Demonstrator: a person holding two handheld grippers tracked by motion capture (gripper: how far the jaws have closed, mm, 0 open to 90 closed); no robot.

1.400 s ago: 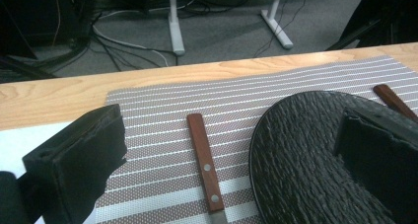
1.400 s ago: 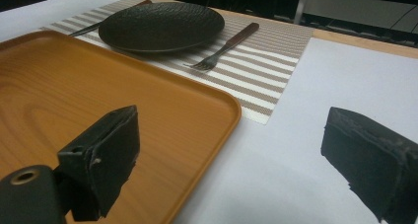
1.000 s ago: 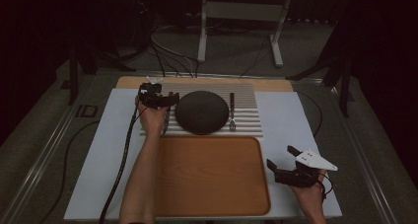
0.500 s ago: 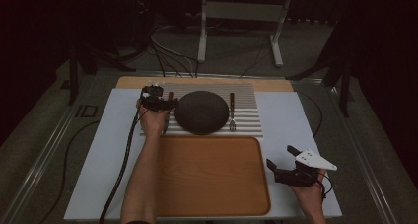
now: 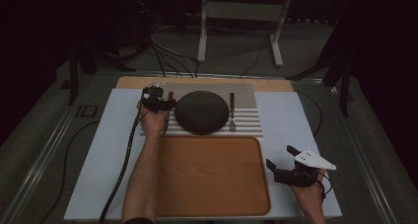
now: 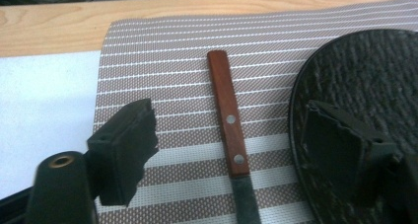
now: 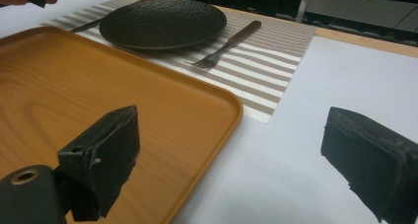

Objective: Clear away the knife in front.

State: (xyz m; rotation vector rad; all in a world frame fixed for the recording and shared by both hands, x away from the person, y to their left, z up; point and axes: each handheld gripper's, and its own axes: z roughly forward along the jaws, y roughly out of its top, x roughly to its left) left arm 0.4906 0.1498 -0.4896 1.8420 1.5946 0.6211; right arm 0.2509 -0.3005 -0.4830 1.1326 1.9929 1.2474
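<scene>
Left gripper [image 5: 165, 104] sits over the far-left part of the striped placemat [image 5: 246, 93], jaws spread wide and holding nothing. In the left gripper view the jaws straddle a knife [image 6: 230, 135]: one jaw over the bare placemat [image 6: 162, 61], the other over the rim of the dark plate [image 6: 355, 76]. I can't tell whether either jaw touches anything.

Knife: one, wooden handle with two rivets, lying flat on the placemat just left of the plate. Long axis runs near–far; handle end points to the far edge, blade toward the near side. In the high view the knife [image 5: 170, 95] is mostly hidden by the gripper.

Fork [image 5: 231, 113]: one, right of the plate [image 5: 202, 112], also lying near–far, wooden handle far, tines near. In the right gripper view the fork [image 7: 226, 44] lies beside the plate [image 7: 162, 21] on the placemat [image 7: 266, 71].

Plate: one, round, dark, textured, centred on the placemat.

Tray [image 5: 212, 204]: one, wooden, nothing on it, just near of the placemat.

Right gripper [image 5: 282, 160] is at the near right over the white table sheet [image 5: 98, 160], just right of the tray, well apart from the placemat. Jaws wide, holding nothing; in its own view one jaw is over the tray [image 7: 74, 86], the other over the white sheet [image 7: 345, 76].
</scene>
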